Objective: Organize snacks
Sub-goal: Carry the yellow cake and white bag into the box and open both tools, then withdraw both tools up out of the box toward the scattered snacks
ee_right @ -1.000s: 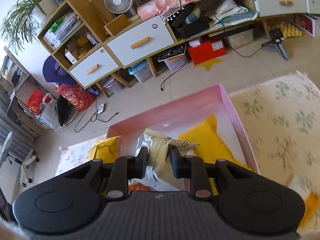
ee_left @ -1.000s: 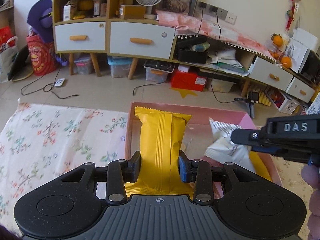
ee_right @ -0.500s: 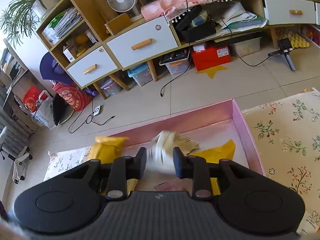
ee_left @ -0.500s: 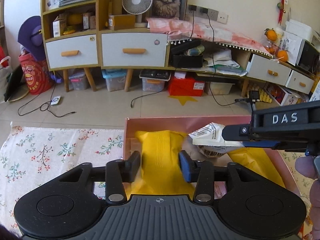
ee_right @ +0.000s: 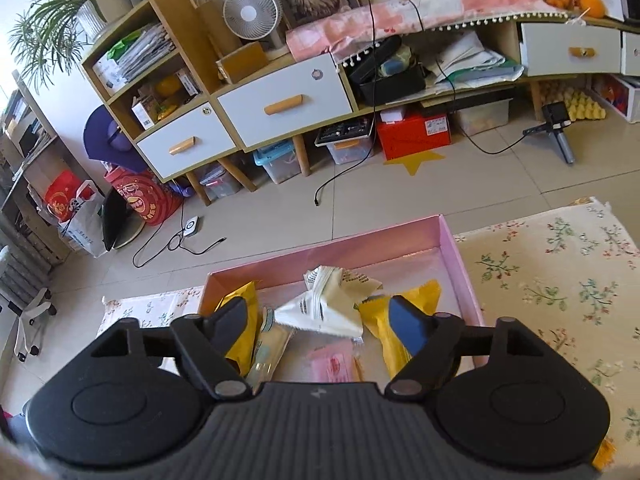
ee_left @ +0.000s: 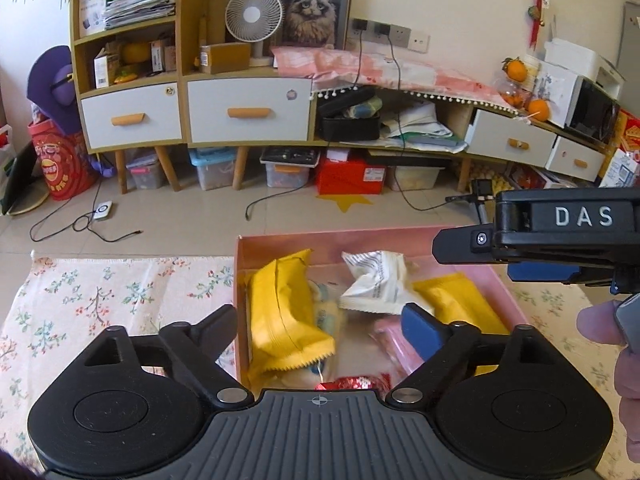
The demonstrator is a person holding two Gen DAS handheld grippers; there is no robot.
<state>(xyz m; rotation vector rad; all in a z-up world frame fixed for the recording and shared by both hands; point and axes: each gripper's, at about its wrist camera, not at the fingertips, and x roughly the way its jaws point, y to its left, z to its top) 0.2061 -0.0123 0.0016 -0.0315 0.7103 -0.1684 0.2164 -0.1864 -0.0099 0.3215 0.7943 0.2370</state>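
A pink box (ee_left: 360, 238) sits on the flowered cloth and holds the snacks. My left gripper (ee_left: 322, 320) hovers over its left side. Its jaws are opening and press on nothing. Below them a yellow packet (ee_left: 280, 320) lies loose against the box's left wall. My right gripper (ee_right: 322, 318) hangs over the box's middle, jaws opening too, with the white packet (ee_right: 328, 306) lying free beneath. That white packet (ee_left: 376, 284) rests on a second yellow packet (ee_left: 452, 304). The right gripper (ee_left: 520, 236) also shows at the right edge of the left wrist view.
More snacks lie in the box: a pink packet (ee_right: 336, 364), a pale striped packet (ee_right: 268, 348) and a red wrapped piece (ee_left: 352, 382). The flowered cloth (ee_left: 100, 300) spreads on both sides. Beyond are tiled floor, cables and a low cabinet (ee_left: 248, 112).
Both grippers have opened wide and lifted a little. The yellow packet left the left jaws and the white packet left the right jaws. Both now lie in the pink box.
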